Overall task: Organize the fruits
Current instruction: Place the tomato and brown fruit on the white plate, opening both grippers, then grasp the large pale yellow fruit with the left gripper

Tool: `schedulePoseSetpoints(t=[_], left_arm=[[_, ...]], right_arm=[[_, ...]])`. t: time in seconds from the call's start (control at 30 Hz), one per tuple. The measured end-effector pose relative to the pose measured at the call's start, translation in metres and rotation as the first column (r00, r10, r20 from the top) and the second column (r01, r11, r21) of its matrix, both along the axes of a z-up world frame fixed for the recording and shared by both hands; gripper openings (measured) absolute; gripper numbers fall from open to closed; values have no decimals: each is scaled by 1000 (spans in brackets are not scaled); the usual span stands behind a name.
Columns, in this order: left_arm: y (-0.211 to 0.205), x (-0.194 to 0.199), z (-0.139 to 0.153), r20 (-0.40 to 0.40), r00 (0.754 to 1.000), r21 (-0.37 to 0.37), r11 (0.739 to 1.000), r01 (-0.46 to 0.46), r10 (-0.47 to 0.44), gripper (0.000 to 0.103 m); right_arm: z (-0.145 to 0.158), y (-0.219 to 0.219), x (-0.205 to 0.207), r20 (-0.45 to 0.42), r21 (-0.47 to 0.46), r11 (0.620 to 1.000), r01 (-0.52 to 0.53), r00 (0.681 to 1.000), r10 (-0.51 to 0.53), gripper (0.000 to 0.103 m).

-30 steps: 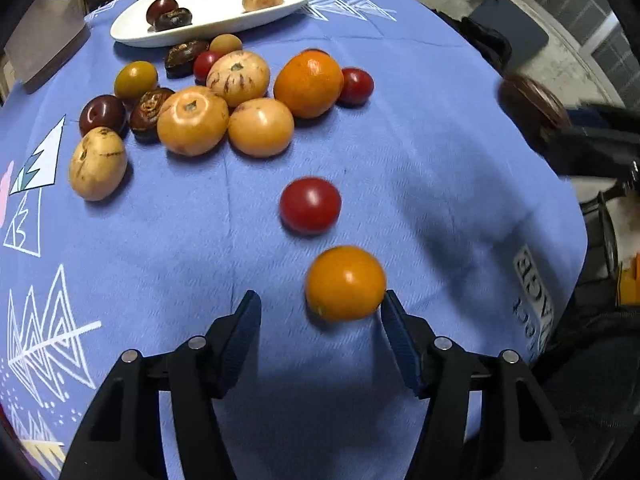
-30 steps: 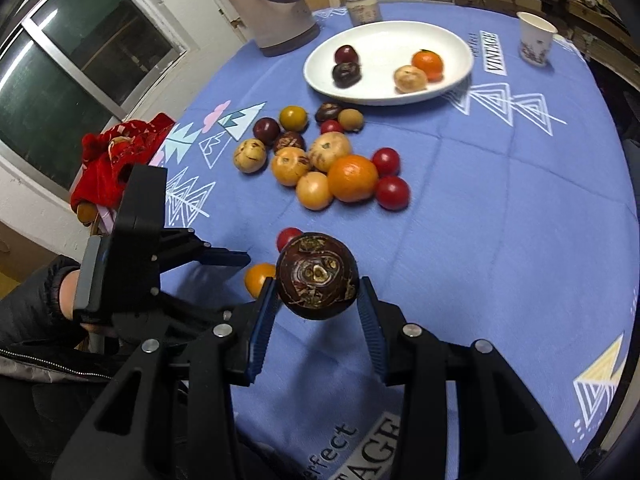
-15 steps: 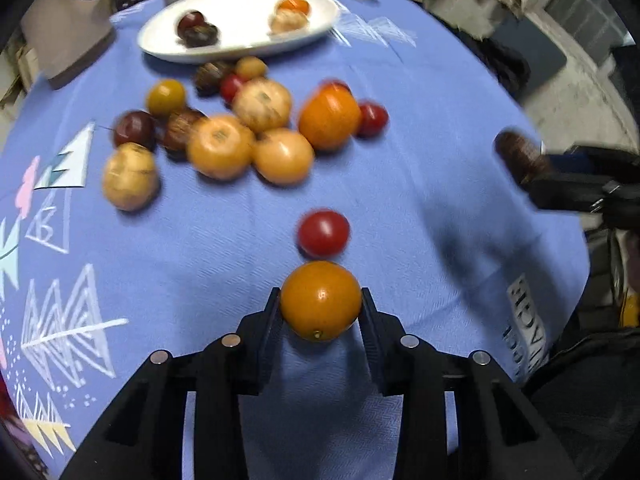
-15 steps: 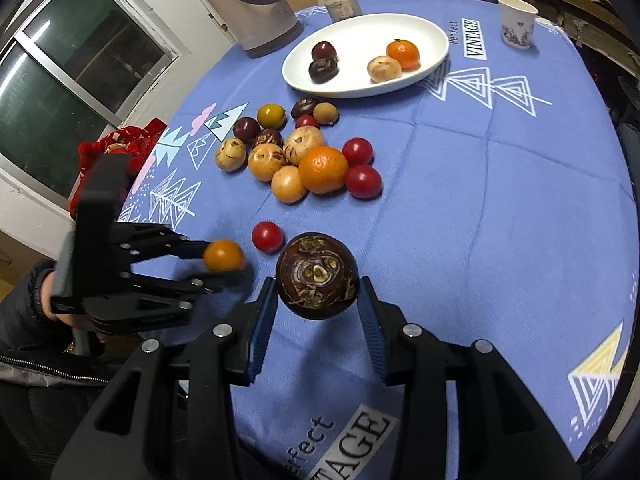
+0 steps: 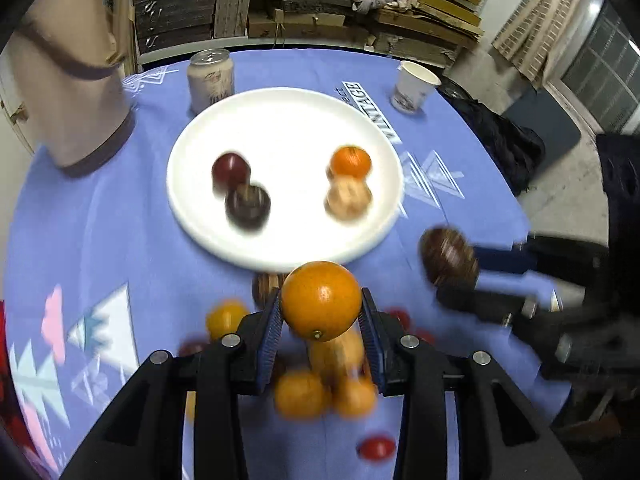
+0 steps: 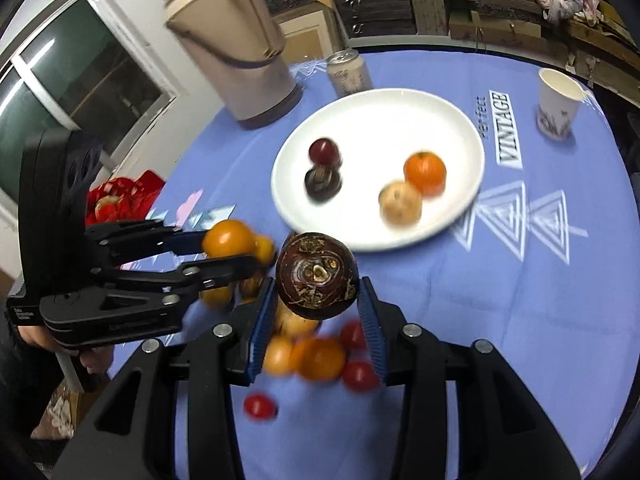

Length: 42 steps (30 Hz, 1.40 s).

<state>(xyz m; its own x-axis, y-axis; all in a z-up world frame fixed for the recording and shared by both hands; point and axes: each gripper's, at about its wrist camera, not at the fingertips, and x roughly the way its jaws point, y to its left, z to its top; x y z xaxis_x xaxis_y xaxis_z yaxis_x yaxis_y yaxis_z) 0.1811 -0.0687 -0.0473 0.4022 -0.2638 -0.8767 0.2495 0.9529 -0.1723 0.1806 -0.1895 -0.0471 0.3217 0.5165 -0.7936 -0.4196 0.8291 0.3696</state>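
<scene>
- Your left claw (image 5: 321, 322) clenches an orange fruit (image 5: 321, 299).
- Your right claw (image 6: 316, 316) grips a dark brown fruit (image 6: 316, 280).
- Both hang near the white plate (image 6: 460, 120).

orange fruit (image 5: 321, 300) and dark purple fruit (image 6: 316, 276) clamped aloft; others blurred, seemingly heaped.

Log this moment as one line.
left tool: shut on orange fruit | right tool: shut on dark brown fruit | both above loose fruit, near white plate | plate: four fruits
</scene>
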Motion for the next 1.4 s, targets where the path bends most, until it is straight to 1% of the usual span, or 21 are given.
schedulePoseSetpoints(t=[0.13,0.23,0.33,0.4,0.5,0.53,0.57,0.6,0.63,0.7,0.77,0.8,0.87,0.93,1.0,1.03,1.13,1.23,1.3,1.33,1.4], left_arm=[[-4,45,-25,-56,998,-13,1000,-17,16,38],[1,64,-46,-104,994,-18,999,-40,37,38],[6,77,-63,-140,988,-26,998,-64,59,38],[7,84,-70,-161,985,-37,997,-72,65,38],[10,92,-70,-162,982,-47,993,-106,97,41],[14,93,-70,-169,978,-57,990,-132,121,55],[18,94,-68,-171,975,-70,985,-155,141,74],[22,92,-65,-159,975,-97,981,-170,153,78],[25,89,-61,-155,974,-109,977,-185,167,80],[24,83,-56,-164,971,-100,976,-193,175,80],[24,73,-48,-155,975,-101,979,-174,158,80],[24,66,-44,-148,978,-101,982,-163,147,81],[26,45,-37,-128,983,-89,985,-147,135,87],[31,22,-35,-128,983,-82,986,-145,134,90],[35,6,-37,-144,980,-66,986,-150,140,90],[41,-11,-39,-150,977,-50,986,-158,149,90],[50,-42,-46,-170,972,-12,985,-170,165,90],[60,-69,-49,-207,967,-33,986,-161,151,90],[64,-84,-48,-183,970,5,987,-159,157,90],[67,-94,-47,-161,974,36,987,-158,162,90],[73,-104,-48,-143,975,61,984,-165,172,90]], right_arm=[[-26,12,30,-44,-21,1000,23,999,-24,40],[-43,13,45,-66,-32,998,49,997,-51,40],[-51,13,54,-57,-40,997,64,996,-66,40],[-56,16,64,-63,-54,996,69,995,-72,40],[-64,14,69,-76,-25,997,77,994,-79,43],[-65,14,70,-75,-31,996,79,994,-81,43],[-64,13,69,-64,-44,996,77,995,-79,43],[-63,12,68,-58,-42,996,75,995,-78,47],[-60,10,66,-53,-27,997,78,995,-79,55],[-52,3,60,-44,1,996,85,995,-85,59],[-42,-6,52,-40,34,995,93,995,-92,65],[-37,-10,46,-38,45,994,99,995,-97,70],[-30,-22,29,-34,56,993,106,994,-105,76],[-26,-30,12,-34,53,993,108,994,-106,85],[-25,-34,-2,-27,31,993,110,994,-109,89],[-25,-37,-12,-21,17,993,116,993,-116,90],[-31,-47,-40,-42,2,989,150,988,-150,91],[-39,-52,-62,-78,17,986,166,983,-164,91],[-43,-51,-75,-103,28,985,172,980,-168,91],[-47,-52,-83,-129,52,981,187,975,-180,91],[-56,-51,-92,-197,98,970,220,960,-198,91]])
